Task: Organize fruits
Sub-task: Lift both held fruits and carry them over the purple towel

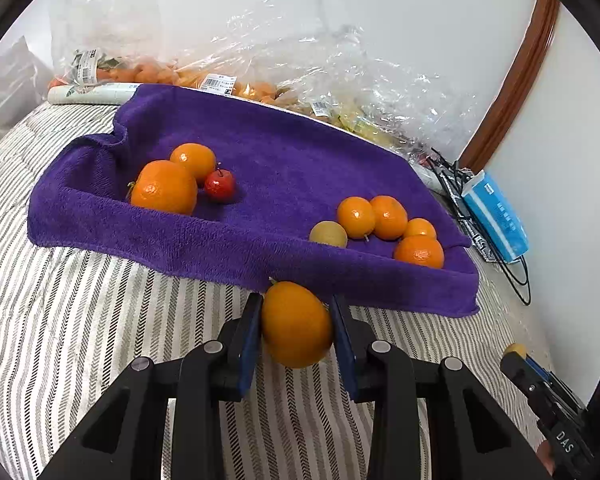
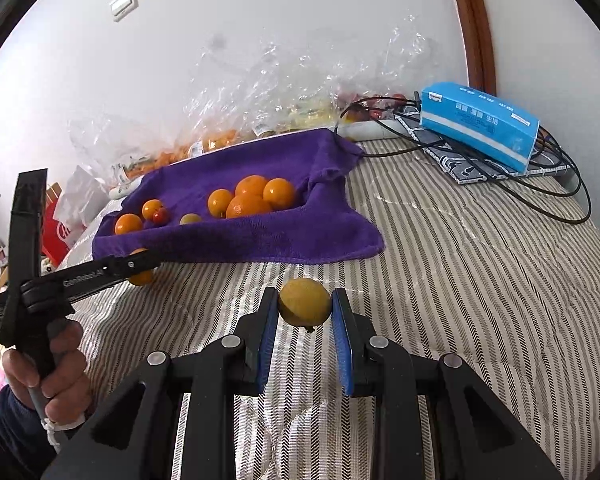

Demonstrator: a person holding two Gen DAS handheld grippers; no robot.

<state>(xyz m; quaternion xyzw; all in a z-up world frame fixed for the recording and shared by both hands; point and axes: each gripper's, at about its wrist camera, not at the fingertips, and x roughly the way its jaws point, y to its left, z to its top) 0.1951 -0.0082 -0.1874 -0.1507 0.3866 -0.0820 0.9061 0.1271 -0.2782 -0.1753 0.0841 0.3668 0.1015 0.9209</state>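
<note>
Left gripper [image 1: 296, 320] clenched on an orange [image 1: 296, 326] — blue fingers [image 1: 249, 340] pressed against both its sides, just in front of the near edge of the purple towel [image 1: 284, 160], over the striped bed [image 1: 80, 320]. No earlier picture to show how the fingers got there. Right gripper [image 2: 305, 307] clenched on a small yellow fruit [image 2: 305, 306], fingers [image 2: 269, 332] tight on either side, held above the bed near the towel's front edge. On the towel, two heaps: two oranges with a small red apple [image 1: 219, 186] toward the left edge, and four oranges with a brownish fruit [image 1: 329, 234] toward the right corner. Behind the towel, clear bags [image 1: 300, 64] of fruit along the wall — a blue box [image 2: 480, 124] at the bed's far right corner. Hand [image 2: 56, 364] gripping the left handle.
</note>
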